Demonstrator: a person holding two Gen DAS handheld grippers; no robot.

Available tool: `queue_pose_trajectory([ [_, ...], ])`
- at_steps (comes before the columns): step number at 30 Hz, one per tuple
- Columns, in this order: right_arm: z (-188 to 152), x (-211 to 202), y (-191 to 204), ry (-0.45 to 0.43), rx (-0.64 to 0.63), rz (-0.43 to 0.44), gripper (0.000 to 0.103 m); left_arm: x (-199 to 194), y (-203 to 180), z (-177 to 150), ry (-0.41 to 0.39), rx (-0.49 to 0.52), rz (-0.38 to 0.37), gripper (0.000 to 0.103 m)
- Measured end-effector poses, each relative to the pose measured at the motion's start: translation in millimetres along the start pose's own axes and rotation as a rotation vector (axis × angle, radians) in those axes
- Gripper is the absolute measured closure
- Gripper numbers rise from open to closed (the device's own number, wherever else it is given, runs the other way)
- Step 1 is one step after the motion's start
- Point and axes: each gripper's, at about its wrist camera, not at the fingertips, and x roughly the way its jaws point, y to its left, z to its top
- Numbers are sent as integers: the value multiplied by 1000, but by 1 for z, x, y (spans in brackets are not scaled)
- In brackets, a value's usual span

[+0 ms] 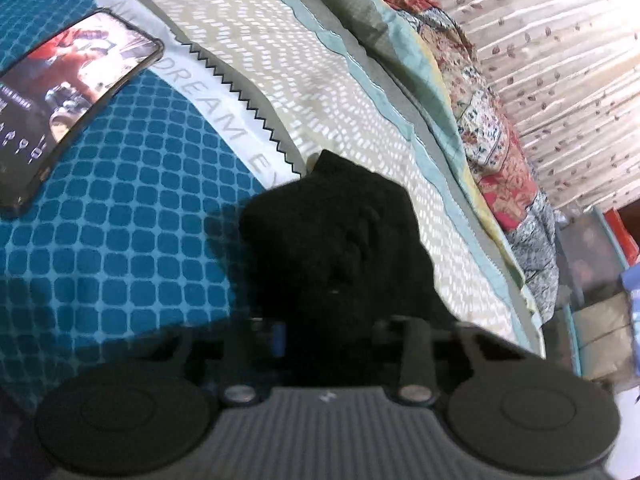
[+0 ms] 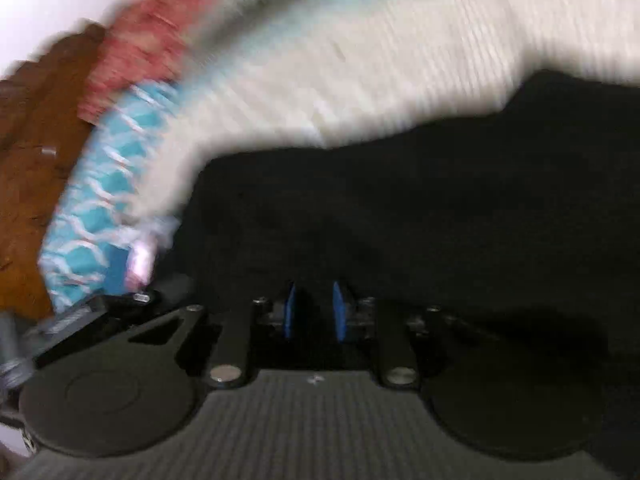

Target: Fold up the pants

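The black pants [image 1: 336, 240] lie bunched on the bed and drape over my left gripper [image 1: 320, 340]. One blue pad [image 1: 279, 338] shows at the cloth's left edge; the other finger is hidden under the fabric, so the grip looks shut on the pants. In the blurred right wrist view the pants [image 2: 420, 220] spread flat across the cream bedspread. My right gripper [image 2: 314, 312] hovers over them with its two blue pads [image 2: 289, 312] a small gap apart, and I cannot tell whether cloth is between them.
A smartphone [image 1: 68, 100] with a lit screen lies on the teal checked blanket [image 1: 120, 220] at left. A cream patterned bedspread [image 1: 320, 92] and floral quilt [image 1: 480, 120] run to the right, by a curtain [image 1: 560, 60]. A brown wooden surface [image 2: 36, 160] shows at left.
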Motion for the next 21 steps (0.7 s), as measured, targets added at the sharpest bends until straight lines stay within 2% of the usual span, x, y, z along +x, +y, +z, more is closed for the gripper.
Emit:
queue_pose_trajectory([
  [2,0,-2,-11,8,73,30,99,-9,-4,-1,-12,20,-38,83],
  [4,4,-3,-19,33,135,61,102,-18,-23,-5,-41,103,-75,84],
  [8,5,-9,-24,53,193,98,101,-25,-82,-25,-72,369,-112,84],
  [10,5,-23,-27,41,214,130,94,-25,-110,-41,-70,519,-119,84],
  [13,9,-58,-38,-82,219,146,92,-20,-140,-69,-39,693,-138,84],
  [16,11,-105,-53,-210,178,96,90,-5,-168,-100,23,849,-130,83],
  [19,4,-145,-67,-320,152,46,82,22,-194,-136,113,1014,-64,72],
  [21,-3,-163,-79,-368,160,6,75,35,-206,-158,149,1093,-25,58],
])
